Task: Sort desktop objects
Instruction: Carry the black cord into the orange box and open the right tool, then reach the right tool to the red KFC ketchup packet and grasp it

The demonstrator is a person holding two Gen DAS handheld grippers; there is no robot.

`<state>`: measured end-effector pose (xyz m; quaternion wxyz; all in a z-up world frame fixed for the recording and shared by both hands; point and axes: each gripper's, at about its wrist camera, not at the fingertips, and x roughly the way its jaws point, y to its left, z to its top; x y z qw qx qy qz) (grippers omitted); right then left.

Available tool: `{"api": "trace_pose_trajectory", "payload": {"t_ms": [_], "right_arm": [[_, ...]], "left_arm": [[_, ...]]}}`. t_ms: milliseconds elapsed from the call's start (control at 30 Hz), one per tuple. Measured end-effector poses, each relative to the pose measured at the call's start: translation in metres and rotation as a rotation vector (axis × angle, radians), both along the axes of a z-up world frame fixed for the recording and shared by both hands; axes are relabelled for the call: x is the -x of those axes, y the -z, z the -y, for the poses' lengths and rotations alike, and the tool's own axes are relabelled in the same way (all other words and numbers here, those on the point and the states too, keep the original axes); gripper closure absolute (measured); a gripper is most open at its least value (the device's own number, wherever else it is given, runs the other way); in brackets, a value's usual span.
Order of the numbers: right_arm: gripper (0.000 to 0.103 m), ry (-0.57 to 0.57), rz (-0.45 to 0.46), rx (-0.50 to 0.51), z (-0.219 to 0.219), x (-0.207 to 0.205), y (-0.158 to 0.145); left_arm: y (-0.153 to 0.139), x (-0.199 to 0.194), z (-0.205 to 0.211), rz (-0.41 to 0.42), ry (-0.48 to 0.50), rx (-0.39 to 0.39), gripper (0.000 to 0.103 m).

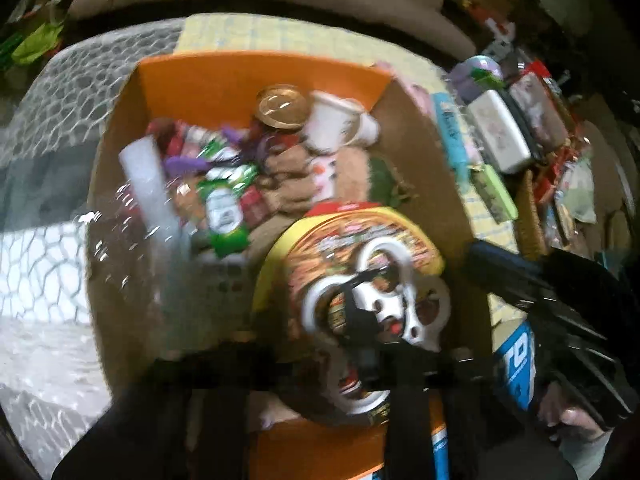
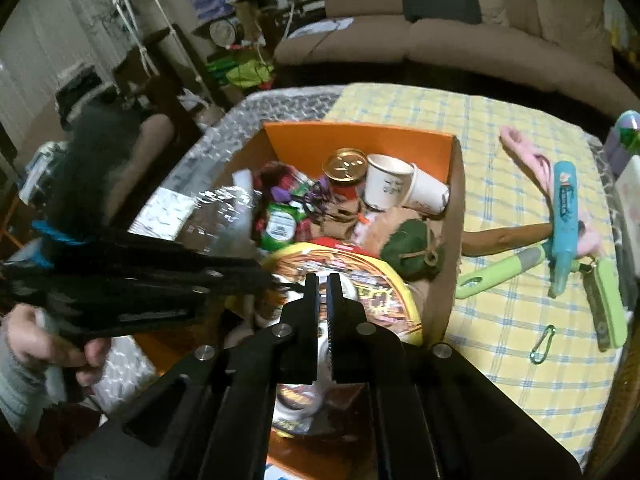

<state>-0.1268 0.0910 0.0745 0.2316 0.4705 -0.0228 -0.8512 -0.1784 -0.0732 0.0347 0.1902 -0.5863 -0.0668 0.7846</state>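
Right-hand tongs [image 2: 322, 280] fill the foreground, black fingers pressed together with only a sliver of light between them. Directly beneath their tips, a white looped plastic piece [image 1: 384, 300] sits on the lid of an instant noodle bowl [image 2: 384, 280] inside the orange-lined cardboard box [image 2: 360, 140]. The left tongs [image 2: 268, 280] come in from the left, their tips just beside the right pair; too blurred, can't tell whether they're spread. Beyond the tips lie a gold-lidded jar [image 2: 345, 164] and paper cups [image 2: 388, 184]. To the right, outside the box, lies a blue marker [image 2: 564, 216].
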Motion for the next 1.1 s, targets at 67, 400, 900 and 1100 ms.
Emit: {"api": "trace_pose_trajectory", "payload": {"t_ms": [67, 400, 900, 1100], "right_arm": [[0.097, -0.003, -0.027, -0.011, -0.010, -0.012, -0.007], [0.077, 0.174, 0.003, -0.027, -0.129, -0.053, -0.011], [0.074, -0.190, 0.124, -0.123, -0.138, -0.039, 0.076], [0.057, -0.349, 0.152, -0.143, -0.117, -0.026, 0.104]], "left_arm": [[-0.008, -0.006, 0.007, -0.028, -0.010, -0.017, 0.060], [-0.054, -0.053, -0.050, -0.130, 0.138, -0.116, 0.050], [-0.025, -0.049, -0.150, -0.023, 0.227, -0.103, 0.048], [-0.009, -0.039, -0.137, 0.009, 0.187, -0.104, 0.048]]}}
